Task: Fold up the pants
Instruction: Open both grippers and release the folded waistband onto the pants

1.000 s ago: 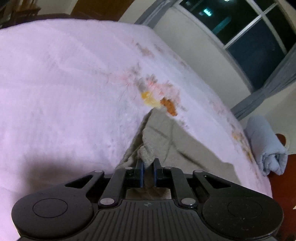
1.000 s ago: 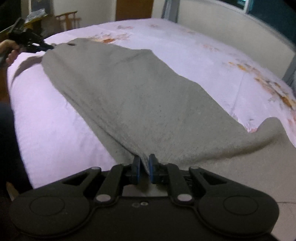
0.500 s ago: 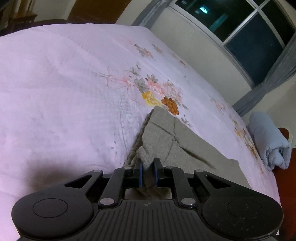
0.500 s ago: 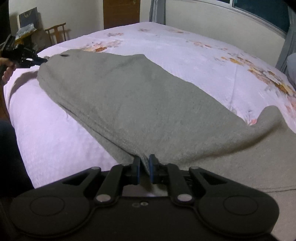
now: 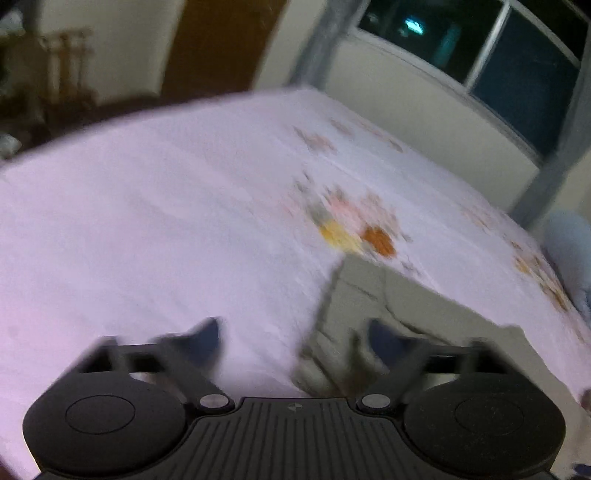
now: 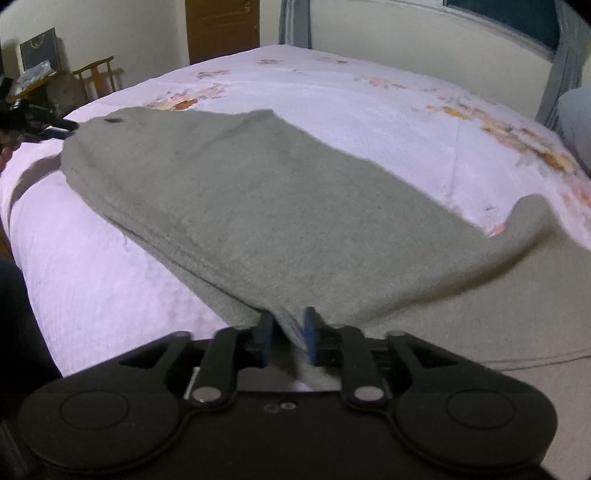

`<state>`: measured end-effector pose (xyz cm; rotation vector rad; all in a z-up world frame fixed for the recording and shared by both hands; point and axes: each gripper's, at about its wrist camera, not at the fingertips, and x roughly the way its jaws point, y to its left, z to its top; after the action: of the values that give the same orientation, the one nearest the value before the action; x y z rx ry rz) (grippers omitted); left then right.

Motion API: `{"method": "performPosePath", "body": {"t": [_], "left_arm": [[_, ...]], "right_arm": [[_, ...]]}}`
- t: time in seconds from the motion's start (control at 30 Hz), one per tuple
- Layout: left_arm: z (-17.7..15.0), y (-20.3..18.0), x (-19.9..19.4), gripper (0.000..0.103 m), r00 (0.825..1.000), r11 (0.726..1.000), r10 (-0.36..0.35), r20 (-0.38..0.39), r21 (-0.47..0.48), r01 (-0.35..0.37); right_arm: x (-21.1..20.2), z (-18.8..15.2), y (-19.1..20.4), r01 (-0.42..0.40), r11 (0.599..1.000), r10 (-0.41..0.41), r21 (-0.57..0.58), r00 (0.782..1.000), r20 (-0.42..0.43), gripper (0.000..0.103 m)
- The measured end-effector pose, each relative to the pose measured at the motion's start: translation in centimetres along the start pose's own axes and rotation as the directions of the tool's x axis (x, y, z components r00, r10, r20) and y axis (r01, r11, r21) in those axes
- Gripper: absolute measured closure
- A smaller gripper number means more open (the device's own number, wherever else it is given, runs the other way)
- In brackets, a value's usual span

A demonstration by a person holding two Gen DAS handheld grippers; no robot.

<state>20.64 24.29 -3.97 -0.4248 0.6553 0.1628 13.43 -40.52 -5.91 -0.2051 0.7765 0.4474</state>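
Grey pants [image 6: 258, 192] lie folded lengthwise across a pink flowered bed [image 6: 369, 110]. My right gripper [image 6: 288, 326] is at their near end. Its jaws are opening, and a slack fold of cloth stands in the gap, leaning on the right pad. The left wrist view is blurred. It shows my left gripper [image 5: 295, 332] with its jaws opening wide just above the far end of the pants [image 5: 388, 295]. Cloth lies by its right finger [image 5: 380, 332] and nothing is pinched. The left gripper [image 6: 55, 123] also shows in the right wrist view, beside that far end.
A rolled pale blue blanket [image 5: 569, 243] lies at the bed's right side. A wooden chair [image 6: 98, 75] and a brown door [image 6: 221, 26] stand beyond the bed. The bed's edge drops off at the left of the right wrist view.
The left jaws, shut on the pants' end before, have sprung wide and let it go, and the gripper has lifted. The right jaws have parted a little around the cloth.
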Motion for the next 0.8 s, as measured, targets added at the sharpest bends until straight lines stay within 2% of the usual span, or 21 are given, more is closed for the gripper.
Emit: {"method": "performPosePath", "body": {"t": [0.03,0.07,0.1,0.17,0.27,0.3,0.33,0.37,0.43,0.5,0.53,0.57,0.63,0.67,0.73,0.8], "left_arm": [[0.2,-0.1,-1.2,0.014,0.999,1.000,-0.022,0.026,0.009,0.022],[0.4,-0.7,-2.5,0.014,0.998,0.999,-0.043,0.049,0.027,0.042],[0.4,-1.4,-3.5,0.014,0.996,0.998,-0.051,0.069,0.046,0.048],[-0.2,-3.7,-5.0,0.014,0.991,0.992,-0.083,0.105,0.105,0.072],[-2.9,-8.2,-5.5,0.014,0.986,0.982,-0.107,0.131,0.167,0.085],[-4.1,-9.8,-5.4,0.014,0.984,0.979,-0.104,0.146,0.189,0.076],[-5.5,-11.4,-5.3,0.014,0.983,0.977,-0.093,0.160,0.206,0.058],[-6.8,-12.8,-5.1,0.014,0.983,0.974,-0.087,0.161,0.220,0.050],[-9.4,-15.8,-4.6,0.014,0.982,0.967,-0.078,0.172,0.252,0.033],[-11.3,-18.3,-4.3,0.014,0.982,0.957,-0.070,0.173,0.288,0.018],[-11.9,-19.2,-4.1,0.014,0.983,0.953,-0.068,0.173,0.302,0.012],[-12.3,-20.1,-3.7,0.014,0.982,0.950,-0.060,0.181,0.313,0.000],[-12.6,-20.9,-3.3,0.014,0.984,0.949,-0.053,0.168,0.316,-0.002],[-12.7,-21.1,-2.9,0.014,0.987,0.950,-0.047,0.153,0.312,-0.003],[-13.1,-21.4,-2.3,0.014,0.991,0.950,-0.036,0.126,0.311,-0.005],[-13.7,-21.5,-1.1,0.014,0.997,0.945,-0.031,0.067,0.328,0.008]], "right_arm": [[-1.2,-0.2,-0.5,0.000,1.000,-0.001,0.025,0.999,0.035,0.058],[-2.2,-0.4,-1.0,0.010,0.999,-0.013,0.048,0.998,0.067,0.047],[-3.4,-0.7,-1.7,0.028,0.997,-0.035,0.070,0.994,0.100,0.032],[-5.4,-1.3,-3.3,0.068,0.991,-0.086,0.117,0.985,0.152,0.031],[-7.8,-2.6,-6.9,0.174,0.951,-0.229,0.255,0.952,0.206,0.030],[-8.4,-3.1,-8.3,0.198,0.924,-0.276,0.327,0.938,0.211,0.027],[-9.0,-3.8,-10.0,0.222,0.882,-0.331,0.416,0.920,0.209,0.020],[-9.5,-4.5,-11.6,0.242,0.836,-0.380,0.493,0.902,0.202,0.018],[-10.3,-6.1,-14.7,0.262,0.733,-0.460,0.628,0.871,0.173,0.017],[-10.7,-7.7,-17.5,0.243,0.641,-0.492,0.728,0.858,0.147,0.017],[-10.9,-8.4,-18.5,0.225,0.614,-0.499,0.756,0.853,0.151,0.019],[-10.9,-8.9,-19.4,0.199,0.591,-0.497,0.782,0.853,0.159,0.023],[-10.5,-9.5,-21.4,0.156,0.553,-0.479,0.819,0.863,0.159,0.041],[-10.1,-9.7,-22.0,0.145,0.544,-0.470,0.827,0.868,0.157,0.044],[-9.2,-9.4,-23.3,0.139,0.540,-0.461,0.830,0.874,0.153,0.057],[-7.8,-9.2,-24.6,0.130,0.508,-0.451,0.852,0.882,0.135,0.058]]}}
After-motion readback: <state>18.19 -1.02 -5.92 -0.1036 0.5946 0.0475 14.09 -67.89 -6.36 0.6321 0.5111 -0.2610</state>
